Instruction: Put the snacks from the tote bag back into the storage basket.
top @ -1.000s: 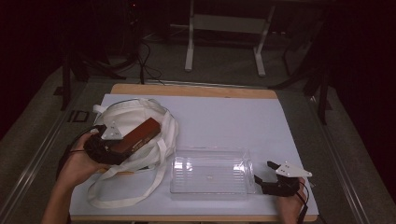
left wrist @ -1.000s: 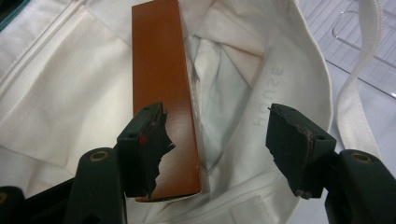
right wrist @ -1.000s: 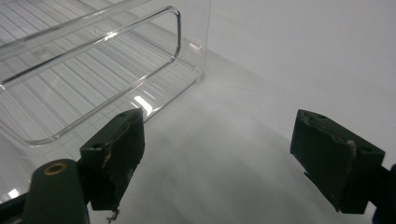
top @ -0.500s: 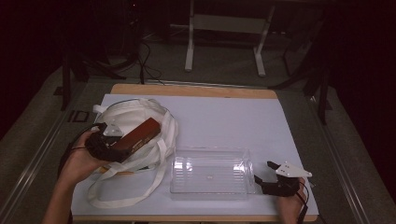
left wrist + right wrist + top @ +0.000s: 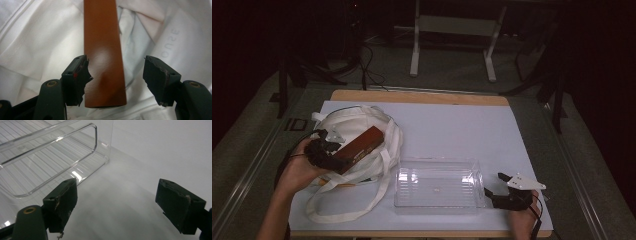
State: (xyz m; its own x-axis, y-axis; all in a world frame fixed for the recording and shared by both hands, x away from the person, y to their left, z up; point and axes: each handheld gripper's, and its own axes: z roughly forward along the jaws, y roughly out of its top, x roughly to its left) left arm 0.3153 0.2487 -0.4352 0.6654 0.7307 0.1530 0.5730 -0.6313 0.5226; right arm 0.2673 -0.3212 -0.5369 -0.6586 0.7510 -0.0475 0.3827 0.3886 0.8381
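The left gripper [image 5: 115, 80], lying on the white cloth tote bag [image 5: 357, 125], has let its jaws come apart over the last second: the long reddish-brown box [image 5: 103, 57] now lies between them with a clear gap on one side, one pad alone near its edge. The hand shifted slightly along the box.

- A white sheet [image 5: 452, 130] covered the wooden tabletop [image 5: 422, 96], leaving a strip of bare wood along the far edge.
- A white metal frame on two legs [image 5: 452, 45] stood on the floor beyond the table.
- Dark cables [image 5: 369, 65] lay on the grey floor near the table's far left corner.
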